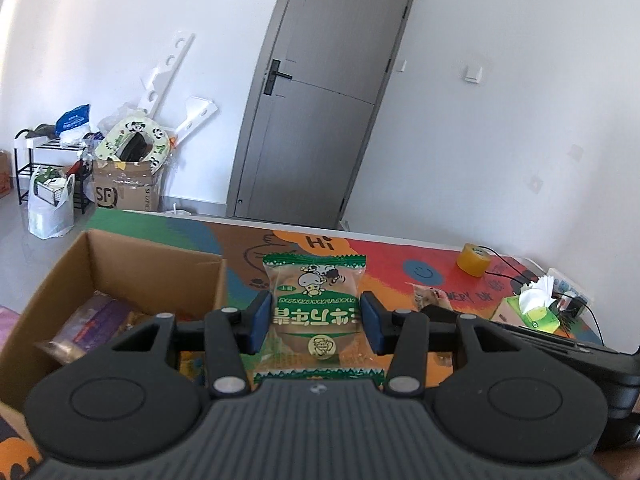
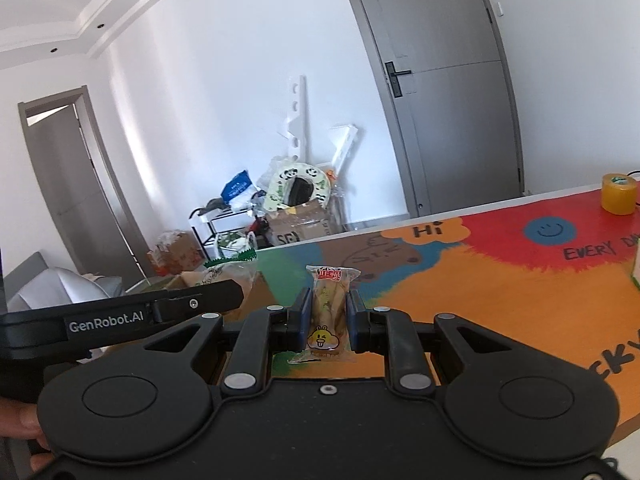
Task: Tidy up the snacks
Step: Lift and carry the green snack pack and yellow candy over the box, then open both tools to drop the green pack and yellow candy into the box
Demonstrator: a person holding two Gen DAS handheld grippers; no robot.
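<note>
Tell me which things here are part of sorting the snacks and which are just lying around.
Part of the job:
- green snack packet, clamped in the left gripper
- narrow clear snack packet, clamped in the right gripper
- cardboard box with snacks already inside
- small wrapped snack on the table

Just lying about:
- yellow tape roll
- tissue box
- black cables

My two views are bright with soft daylight on the white wall (image 1: 500,120). The fisheye bends the door (image 2: 448,80) strongly, the corners go dark, and shadows are faint.
</note>
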